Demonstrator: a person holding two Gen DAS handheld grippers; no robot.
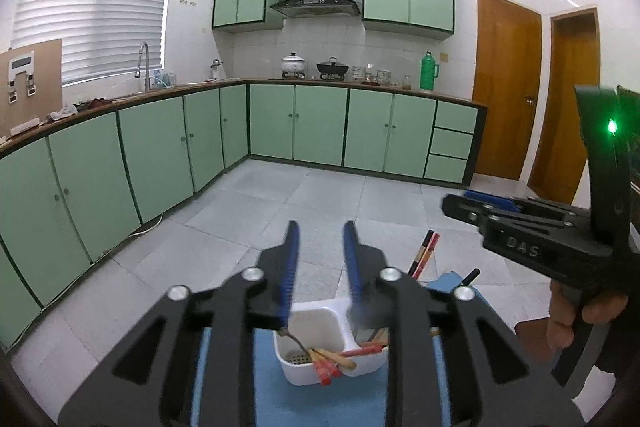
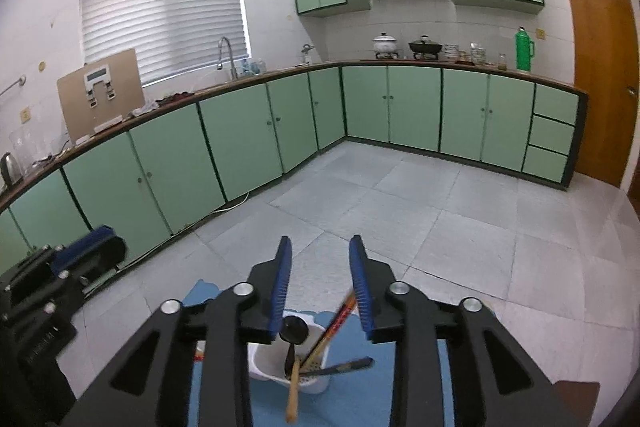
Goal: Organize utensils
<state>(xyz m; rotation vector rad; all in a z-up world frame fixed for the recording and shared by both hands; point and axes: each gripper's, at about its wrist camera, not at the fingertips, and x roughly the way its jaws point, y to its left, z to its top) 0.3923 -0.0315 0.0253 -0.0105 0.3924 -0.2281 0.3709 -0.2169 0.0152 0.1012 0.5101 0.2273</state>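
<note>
Both tools hang above a white caddy (image 1: 320, 343) standing on a blue mat (image 2: 360, 399) on the bench. The left tool (image 1: 322, 235) is partly open and empty, and so is the right tool (image 2: 322, 251). Chopsticks (image 2: 336, 327), a black ladle (image 2: 293, 331) and wooden handles (image 1: 336, 359) already sit in the caddy's compartments. This looks like the gap between placements; next, find any stray utensil and grip it by the handle

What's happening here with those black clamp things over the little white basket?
A person holds a two-finger gripper in each hand above a white utensil caddy on a blue mat. Chopsticks and spoons already sit inside. The left gripper and right gripper both stand open, holding nothing.
</note>
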